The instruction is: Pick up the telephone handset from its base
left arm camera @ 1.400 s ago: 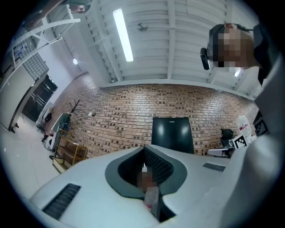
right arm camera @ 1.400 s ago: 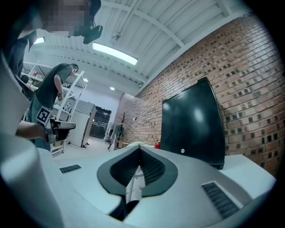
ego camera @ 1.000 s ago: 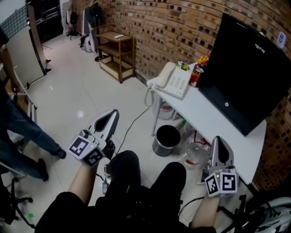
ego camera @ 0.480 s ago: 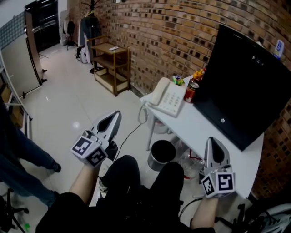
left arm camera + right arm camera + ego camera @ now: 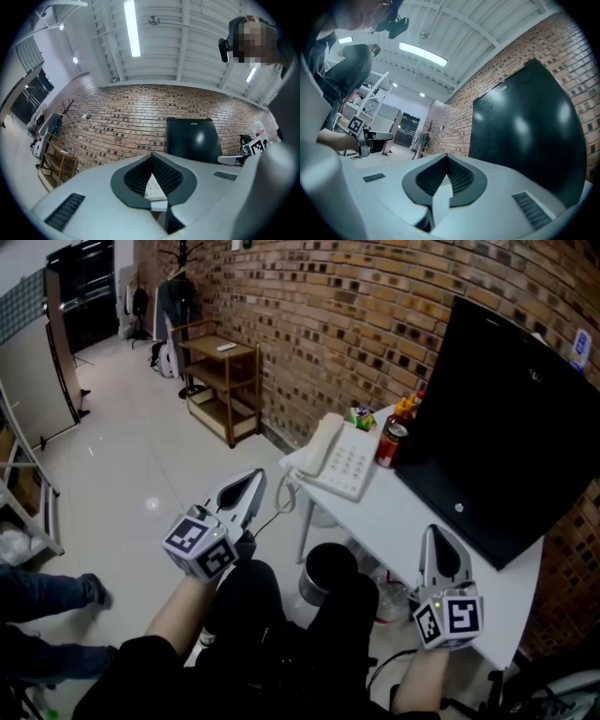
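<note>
The white telephone [image 5: 339,463] sits on the near left corner of the white table [image 5: 412,512]. Its handset [image 5: 319,448] lies in the cradle on the left side of the base, and a coiled cord hangs off the table's edge. My left gripper [image 5: 251,486] is shut and empty, in the air just left of and below that corner. Between its closed jaws [image 5: 151,154] a strip of the telephone's keypad [image 5: 153,185] shows. My right gripper [image 5: 441,536] is shut and empty over the table's near edge, well right of the phone, and points toward the black monitor [image 5: 525,131].
A big black monitor [image 5: 506,418] stands along the brick wall. A red can [image 5: 388,444] and an orange-capped bottle [image 5: 403,413] stand right behind the phone. A black bin [image 5: 326,574] is under the table. A wooden shelf [image 5: 220,381] is at the far left wall.
Both grippers have moved forward toward the table, the left one closing in on the phone's corner. Both stay shut. The person at the left has mostly dropped out of view.
</note>
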The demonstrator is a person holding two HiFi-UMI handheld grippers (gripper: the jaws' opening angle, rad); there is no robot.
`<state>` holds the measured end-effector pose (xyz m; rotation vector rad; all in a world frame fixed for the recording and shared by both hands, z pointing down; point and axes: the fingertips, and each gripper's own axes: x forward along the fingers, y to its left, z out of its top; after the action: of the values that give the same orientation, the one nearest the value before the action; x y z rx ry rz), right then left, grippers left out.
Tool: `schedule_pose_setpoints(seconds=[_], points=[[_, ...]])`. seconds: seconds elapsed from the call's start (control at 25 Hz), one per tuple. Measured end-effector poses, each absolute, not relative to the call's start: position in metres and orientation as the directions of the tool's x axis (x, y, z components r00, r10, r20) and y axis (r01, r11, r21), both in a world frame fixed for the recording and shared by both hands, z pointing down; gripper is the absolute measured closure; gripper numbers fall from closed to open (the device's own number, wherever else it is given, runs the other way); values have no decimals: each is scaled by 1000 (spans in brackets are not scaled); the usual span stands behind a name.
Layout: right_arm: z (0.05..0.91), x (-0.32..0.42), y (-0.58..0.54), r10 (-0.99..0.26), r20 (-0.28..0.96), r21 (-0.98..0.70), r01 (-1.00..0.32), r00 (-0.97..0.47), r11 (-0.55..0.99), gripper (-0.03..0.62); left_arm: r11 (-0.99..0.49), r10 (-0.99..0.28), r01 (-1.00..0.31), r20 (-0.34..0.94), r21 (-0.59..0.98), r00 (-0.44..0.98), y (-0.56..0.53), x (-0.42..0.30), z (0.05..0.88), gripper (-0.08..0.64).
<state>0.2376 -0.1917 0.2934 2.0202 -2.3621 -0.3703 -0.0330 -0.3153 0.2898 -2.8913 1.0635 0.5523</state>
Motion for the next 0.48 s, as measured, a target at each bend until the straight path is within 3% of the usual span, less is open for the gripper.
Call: schedule_pose_setpoints(seconds=[0.48], points=[[293, 241, -267, -981, -99, 186, -971, -169, 149, 584, -796, -589, -605, -214, -13, 779, -387, 32, 271, 558]])
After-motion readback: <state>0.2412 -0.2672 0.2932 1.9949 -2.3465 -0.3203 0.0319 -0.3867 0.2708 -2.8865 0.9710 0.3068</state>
